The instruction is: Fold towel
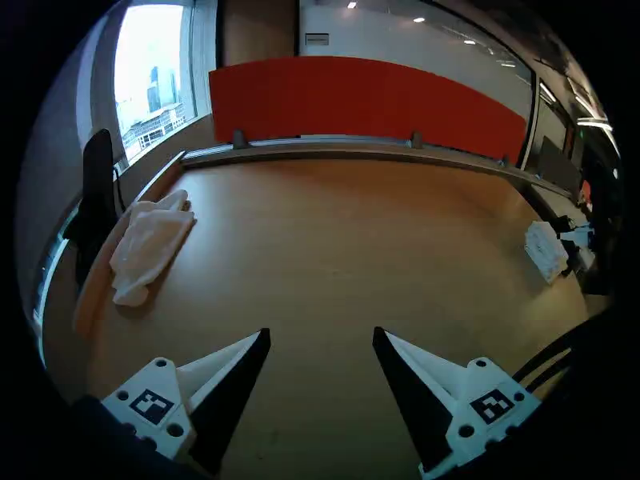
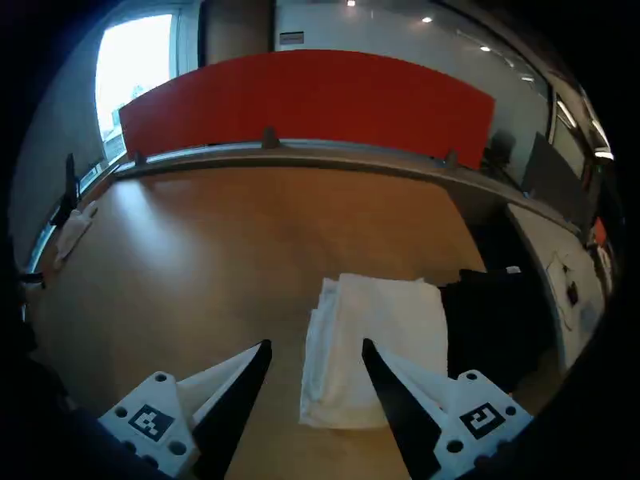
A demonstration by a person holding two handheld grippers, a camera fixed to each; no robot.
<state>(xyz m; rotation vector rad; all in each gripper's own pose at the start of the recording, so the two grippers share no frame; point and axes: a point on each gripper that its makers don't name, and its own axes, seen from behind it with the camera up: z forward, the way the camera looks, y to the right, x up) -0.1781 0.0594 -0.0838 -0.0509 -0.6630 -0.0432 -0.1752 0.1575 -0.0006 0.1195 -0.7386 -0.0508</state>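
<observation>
Folded towel (image 2: 376, 344): white, a neat rectangle in several layers, flat on the table (image 2: 224, 240). It lies just ahead of the right tongs (image 2: 316, 342), a little toward their right finger, whose tip overlaps the cloth in the right gripper view. Cannot tell whether that tip touches the cloth.

Right tongs: jaws wide apart, nothing between them. Not gripping the towel.

Crumpled towel (image 1: 152, 244): white, a loose unfolded heap, far ahead and to the left of the left tongs (image 1: 320, 332), near the table's left edge. The right gripper view shows it small, far off to the left (image 2: 72, 228).

Left tongs: jaws wide apart, empty, over bare wood with nothing near the tips.

Progress, as judged: one towel looks finished. The heap looks untouched, so about half remains. What is left is to reach it, spread it, fold it and probably stack it.

Count: two towels, one folded and one crumpled. A white folded-looking item (image 1: 546, 250) far right of the left tongs is probably the same folded towel, so it is not counted again. Two tongs, both empty.

Surroundings: one red partition (image 1: 360, 96) beyond the table's far edge. One black item (image 2: 496, 320) sits just right of the folded towel; cannot tell what it is.
</observation>
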